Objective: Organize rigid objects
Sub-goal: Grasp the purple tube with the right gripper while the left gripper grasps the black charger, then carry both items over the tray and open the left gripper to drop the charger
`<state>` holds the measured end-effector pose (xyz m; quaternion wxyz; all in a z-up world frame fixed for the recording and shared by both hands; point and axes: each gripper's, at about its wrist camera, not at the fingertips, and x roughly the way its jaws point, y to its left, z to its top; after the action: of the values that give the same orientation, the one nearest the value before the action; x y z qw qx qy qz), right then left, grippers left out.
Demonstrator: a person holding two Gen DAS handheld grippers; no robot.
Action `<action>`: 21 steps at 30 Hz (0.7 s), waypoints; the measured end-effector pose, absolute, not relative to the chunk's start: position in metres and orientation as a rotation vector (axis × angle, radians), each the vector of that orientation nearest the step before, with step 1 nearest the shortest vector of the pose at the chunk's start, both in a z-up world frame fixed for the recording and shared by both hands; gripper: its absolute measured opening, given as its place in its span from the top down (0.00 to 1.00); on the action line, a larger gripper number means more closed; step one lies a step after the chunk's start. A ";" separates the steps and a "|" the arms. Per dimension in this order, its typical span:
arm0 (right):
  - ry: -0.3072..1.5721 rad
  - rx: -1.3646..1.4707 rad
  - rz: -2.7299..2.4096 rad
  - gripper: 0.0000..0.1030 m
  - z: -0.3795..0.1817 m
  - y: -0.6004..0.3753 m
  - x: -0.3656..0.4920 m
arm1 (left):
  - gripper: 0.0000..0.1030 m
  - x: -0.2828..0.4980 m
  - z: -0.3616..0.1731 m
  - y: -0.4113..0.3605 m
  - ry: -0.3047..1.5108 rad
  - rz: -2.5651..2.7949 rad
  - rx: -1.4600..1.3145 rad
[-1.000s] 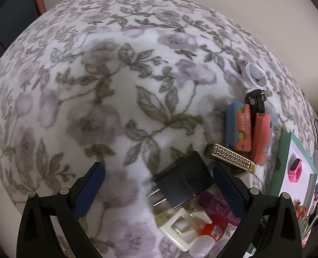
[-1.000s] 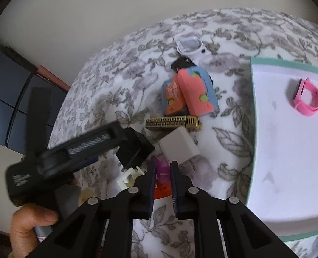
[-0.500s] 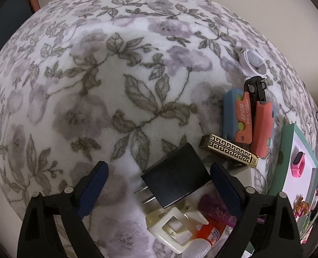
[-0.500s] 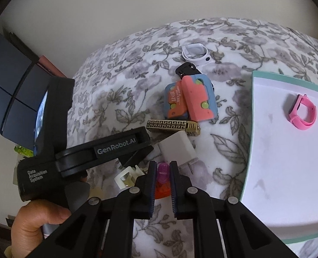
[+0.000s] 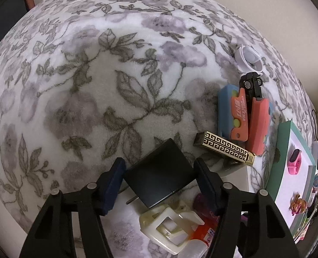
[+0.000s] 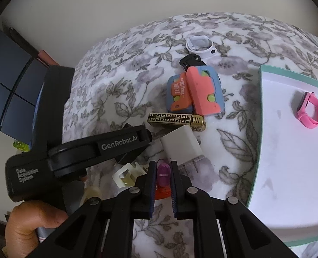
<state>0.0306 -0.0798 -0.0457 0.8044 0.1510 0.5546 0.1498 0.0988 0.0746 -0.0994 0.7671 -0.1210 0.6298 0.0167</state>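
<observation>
The left gripper (image 5: 160,185) was seen closed against the sides of a black plug adapter (image 5: 161,173), which sat on the flowered blanket (image 5: 94,86) with its prongs pointing toward the camera. The right gripper (image 6: 161,173) was held narrow, with a small purple object (image 6: 163,172) between its pads; whether the pads pressed on it could not be told. A cream buckle (image 5: 169,221) lay just beneath the adapter, and a white charger (image 6: 181,146) was found just beside the purple object. Beyond these a gold patterned bar (image 6: 176,119) lay near an orange and blue toy (image 6: 194,93). A pink wristband (image 6: 309,110) rested on the white tray (image 6: 288,193) at the right.
</observation>
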 end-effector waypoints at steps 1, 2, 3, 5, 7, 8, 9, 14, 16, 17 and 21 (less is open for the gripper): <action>1.188 0.319 0.322 0.88 -0.046 -0.080 0.031 | 0.35 0.099 -0.100 0.075 1.367 0.035 -0.265; 1.188 0.318 0.323 0.88 -0.046 -0.080 0.031 | 0.35 0.099 -0.098 0.076 1.367 0.034 -0.266; 1.187 0.318 0.323 0.88 -0.046 -0.080 0.030 | 0.35 0.099 -0.097 0.077 1.368 0.033 -0.268; 1.187 0.316 0.324 0.88 -0.046 -0.080 0.030 | 0.35 0.099 -0.097 0.077 1.368 0.034 -0.266; 1.180 0.319 0.321 0.88 -0.045 -0.081 0.030 | 0.35 0.098 -0.095 0.079 1.369 0.032 -0.270; 1.173 0.316 0.318 0.88 -0.042 -0.081 0.030 | 0.35 0.098 -0.093 0.080 1.368 0.030 -0.277; 1.164 0.314 0.319 0.88 -0.039 -0.082 0.030 | 0.35 0.098 -0.091 0.081 1.362 0.025 -0.289; 1.127 0.349 0.310 0.88 -0.024 -0.093 0.029 | 0.35 0.098 -0.068 0.085 1.302 0.005 -0.311; 1.099 0.368 0.298 0.88 -0.015 -0.100 0.028 | 0.35 0.097 -0.056 0.085 1.268 -0.013 -0.316; 1.088 0.378 0.296 0.88 -0.011 -0.104 0.028 | 0.35 0.096 -0.048 0.084 1.244 -0.023 -0.315; 1.051 0.429 0.240 0.88 0.003 -0.126 0.024 | 0.35 0.092 -0.027 0.076 1.183 -0.059 -0.293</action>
<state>0.0245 -0.1258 0.0031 0.8363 0.2027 0.4966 0.1136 0.0919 0.0762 -0.0266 0.8197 -0.1374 0.5554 -0.0276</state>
